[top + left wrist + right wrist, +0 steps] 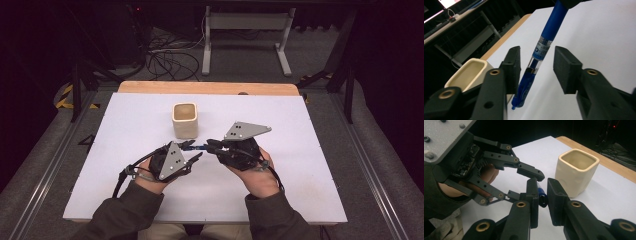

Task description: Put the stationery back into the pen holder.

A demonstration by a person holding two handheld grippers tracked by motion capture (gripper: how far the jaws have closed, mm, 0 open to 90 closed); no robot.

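Right gripper (pixel 542 195) first: its 2 black jaws are clamped on the barrel of a blue plastic ballpoint pen (pixel 541 53), pinched low and centre in the right gripper view with the pen's dark end poking out just beyond the pads. Now the left gripper (pixel 536 66): its jaws stand apart on either side of that same pen, the clear labelled section and blue clip end sitting between the pads, the left-hand pad near the clip and the right-hand pad with a plain gap to it, so no squeeze from this side yet. In the high view the 2 grippers meet nose to nose just below centre, left gripper (pixel 192 150) and right gripper (pixel 210 146), with the pen (pixel 200 147) bridging them above the white table sheet (pixel 300 165). Just above them, centre frame, stands a cream square ceramic cup (pixel 185 120), open mouth up and looking bare inside. This reads as a hand-over, or a pull on the cap end, caught mid-step. The next move, I'd judge, calls for the left pads to bite squarely on the barrel before the right lets go.
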